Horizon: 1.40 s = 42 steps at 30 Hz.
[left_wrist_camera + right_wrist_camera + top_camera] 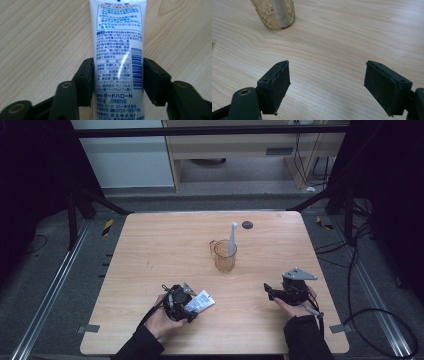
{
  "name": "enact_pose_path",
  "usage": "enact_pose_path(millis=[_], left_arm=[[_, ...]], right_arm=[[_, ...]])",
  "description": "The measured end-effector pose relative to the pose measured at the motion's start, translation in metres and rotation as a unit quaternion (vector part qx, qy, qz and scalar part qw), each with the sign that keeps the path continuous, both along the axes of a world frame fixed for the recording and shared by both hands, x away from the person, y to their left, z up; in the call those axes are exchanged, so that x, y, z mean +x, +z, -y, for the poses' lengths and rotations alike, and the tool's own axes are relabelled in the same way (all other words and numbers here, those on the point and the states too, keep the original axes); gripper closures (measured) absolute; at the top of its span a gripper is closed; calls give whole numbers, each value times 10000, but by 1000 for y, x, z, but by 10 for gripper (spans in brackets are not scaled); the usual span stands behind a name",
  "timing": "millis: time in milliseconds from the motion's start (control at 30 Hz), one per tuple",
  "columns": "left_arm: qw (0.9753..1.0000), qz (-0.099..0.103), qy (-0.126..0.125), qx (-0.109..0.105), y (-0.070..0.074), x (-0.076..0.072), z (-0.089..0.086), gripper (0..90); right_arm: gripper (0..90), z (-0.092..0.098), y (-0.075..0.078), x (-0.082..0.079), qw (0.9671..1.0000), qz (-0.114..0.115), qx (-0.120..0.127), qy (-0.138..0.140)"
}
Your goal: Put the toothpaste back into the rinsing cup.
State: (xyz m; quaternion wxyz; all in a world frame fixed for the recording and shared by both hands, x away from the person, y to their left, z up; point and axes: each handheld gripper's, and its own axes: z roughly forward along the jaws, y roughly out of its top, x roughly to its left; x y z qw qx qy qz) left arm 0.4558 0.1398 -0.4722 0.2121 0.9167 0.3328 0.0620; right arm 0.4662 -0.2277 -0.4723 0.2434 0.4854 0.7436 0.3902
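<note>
near the table's front edge the left hand (159, 319) holds the left gripper (186, 306) low, jaws clamped on a smooth white printed tube (117, 57) lying on the pale wood table (150, 250). the right gripper (327, 87) hovers with jaws spread, holding nothing. farther off stands an amber cup (224, 255) with a white toothbrush (232, 237) upright inside.

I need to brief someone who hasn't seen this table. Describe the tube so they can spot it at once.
Start at the wooden table and go to its near edge, left of centre, where the left gripper sits. The tube lies between its jaws, clamped. It is white and flat with blue Japanese print and a barcode, unlike the amber cup holding an upright toothbrush at mid-table.
</note>
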Motion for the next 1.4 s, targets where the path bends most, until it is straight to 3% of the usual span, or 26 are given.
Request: enact_pose_path(millis=[200,400,433,533,667,867,933,967,1000,1033,1067,1100,1133,1200,1233,1267,1300,1400], left_arm=[[9999,49,59,-118,3,-2,-3,621],[9992,90,184,-354,10,-3,-12,653],[9979,236,313,-513,17,-4,-18,656],[9955,449,475,-689,26,-4,-25,660],[9927,588,640,-836,35,-2,-32,663],[9831,1033,1035,-1097,57,6,-48,666],[9784,1199,1170,-1211,66,10,-53,666],[9784,1199,1170,-1211,66,10,-53,666],[9744,1329,1256,-1311,74,15,-55,667],[9728,1377,1284,-1353,78,17,-56,666],[9712,1424,1314,-1385,81,19,-56,667],[9712,1424,1314,-1385,81,19,-56,667],[9684,1532,1375,-1412,86,24,-55,667],[9669,1590,1393,-1426,88,27,-54,667],[9640,1665,1441,-1493,92,32,-52,667],[9640,1665,1441,-1493,92,32,-52,667],[9609,1752,1471,-1557,95,37,-49,667],[9560,1867,1541,-1660,99,45,-42,668]], right_arm=[[207,0,-1,0,10000,-1,-18,8],[207,3,-1,0,10000,-16,13,-32],[207,5,-1,0,10000,-14,17,-61],[205,7,-2,0,10000,2,32,-82],[201,9,-3,-1,9999,14,23,-110],[178,11,-3,-1,9998,104,-12,-160],[176,11,-3,-1,9998,107,-20,-168],[176,11,-3,-1,9998,107,-20,-168],[173,11,-3,-1,9998,113,-26,-170],[172,11,-3,-1,9998,116,-32,-171],[170,11,-3,-1,9998,125,-37,-175],[170,11,-3,-1,9998,125,-37,-175],[167,11,-4,0,9997,132,-33,-189],[166,11,-4,0,9997,127,-46,-196],[165,11,-4,0,9997,130,-48,-198],[165,10,-4,0,9997,125,-41,-203],[164,10,-4,1,9997,143,-68,-184],[163,8,-4,1,9997,140,-92,-159]])
